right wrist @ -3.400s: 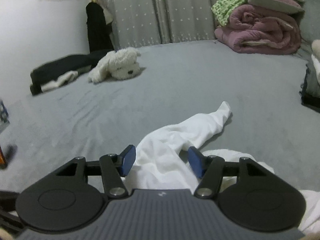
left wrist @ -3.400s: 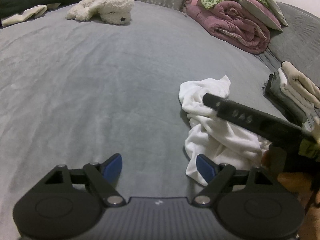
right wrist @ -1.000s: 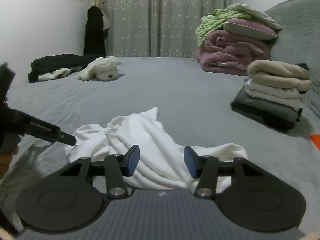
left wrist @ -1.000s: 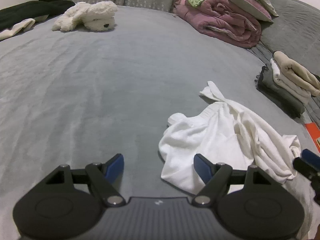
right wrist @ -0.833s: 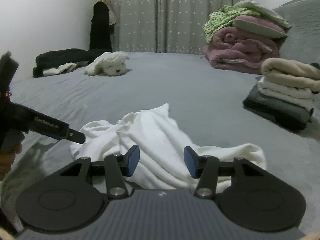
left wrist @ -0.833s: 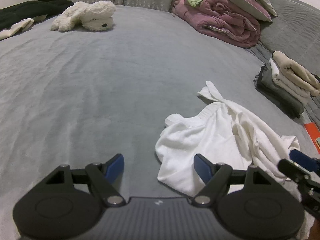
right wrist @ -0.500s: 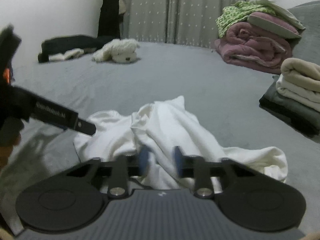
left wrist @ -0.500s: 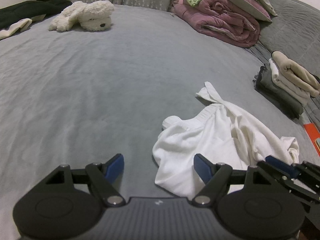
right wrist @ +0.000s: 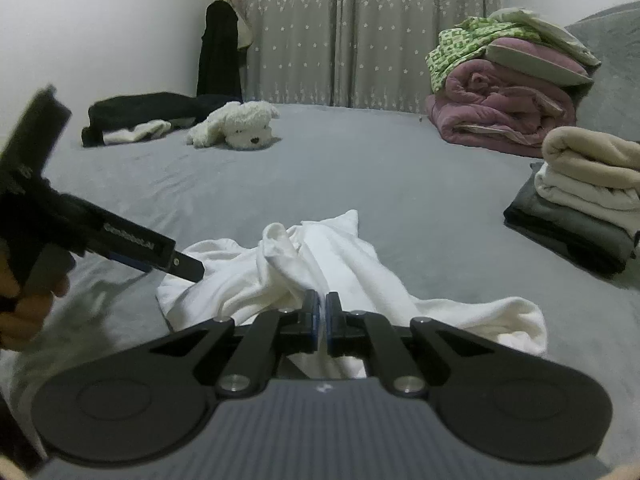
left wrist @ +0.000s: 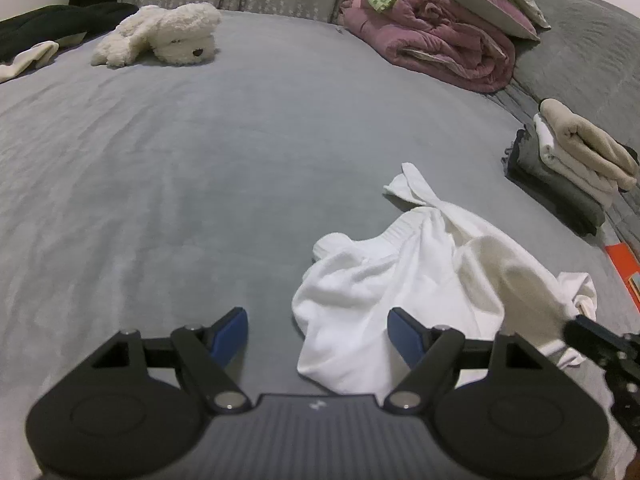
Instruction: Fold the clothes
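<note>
The right tongs (right wrist: 322, 312) are pressed together, with a thin fold of the crumpled white cotton garment (right wrist: 344, 276) pinched between the blue pads. In the left wrist view the right tongs (left wrist: 576, 326) appear at the right edge, blurred, at the garment's near right corner.

The left tongs (left wrist: 318, 330) stand wide apart. The near left edge of the white garment (left wrist: 400, 280) lies between the blue pads (left wrist: 228, 334), closer to the right-hand one; no pad is seen to press on it. In the right wrist view the left tongs (right wrist: 188, 266) reach in from the left, tips at the garment's left edge, carried by a hand (right wrist: 28, 300).

The garment lies bunched on the grey bed cover (left wrist: 200, 160), near the front, with one twisted sleeve pointing away from the tongs.

Well apart to the right stands a stack of folded beige, cream and grey clothes (right wrist: 588, 196). Farther back rests a rolled mauve quilt topped with a green patterned cloth (right wrist: 504, 100). At the far left lie a white plush dog (right wrist: 236, 124) and a dark garment (right wrist: 148, 114). A grey star-patterned curtain (right wrist: 360, 32) hangs behind the bed.
</note>
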Tool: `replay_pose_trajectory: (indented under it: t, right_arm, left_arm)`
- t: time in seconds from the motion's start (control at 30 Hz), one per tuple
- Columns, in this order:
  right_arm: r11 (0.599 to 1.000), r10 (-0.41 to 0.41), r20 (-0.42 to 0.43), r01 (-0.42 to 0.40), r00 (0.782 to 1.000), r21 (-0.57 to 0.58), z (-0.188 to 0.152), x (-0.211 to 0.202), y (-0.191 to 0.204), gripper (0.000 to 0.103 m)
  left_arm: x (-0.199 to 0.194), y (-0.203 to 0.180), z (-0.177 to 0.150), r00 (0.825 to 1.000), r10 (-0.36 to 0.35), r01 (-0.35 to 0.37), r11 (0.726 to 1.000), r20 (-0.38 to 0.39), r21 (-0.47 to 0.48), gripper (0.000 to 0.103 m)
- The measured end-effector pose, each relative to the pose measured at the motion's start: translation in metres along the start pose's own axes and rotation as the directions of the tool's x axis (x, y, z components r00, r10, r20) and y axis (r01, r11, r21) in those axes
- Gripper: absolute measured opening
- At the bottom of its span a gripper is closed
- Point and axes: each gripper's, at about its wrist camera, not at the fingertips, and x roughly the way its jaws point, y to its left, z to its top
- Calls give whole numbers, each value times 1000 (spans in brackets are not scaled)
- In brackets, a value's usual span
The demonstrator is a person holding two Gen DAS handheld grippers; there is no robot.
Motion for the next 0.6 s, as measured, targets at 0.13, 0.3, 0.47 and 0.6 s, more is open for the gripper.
replay_pose_trajectory:
  t: [0.13,0.3,0.47,0.6]
  right_arm:
    - [1000,-13,11,13,1000,8,-1,-11,-9,0]
    - [999,-49,-1,49,999,24,-6,-17,-20,0]
    - [993,-106,-39,108,994,53,-10,-14,-34,0]
    - [991,-90,-52,95,995,95,-12,-13,-44,2]
  left_arm:
    - [1,-3,-1,1000,4,-4,1000,0,7,78]
    - [2,-5,-1,1000,1,-1,1000,7,4,77]
    - [4,-7,0,1000,-13,13,1000,18,-16,75]
    - [11,-10,2,1000,-23,23,999,12,-36,67]
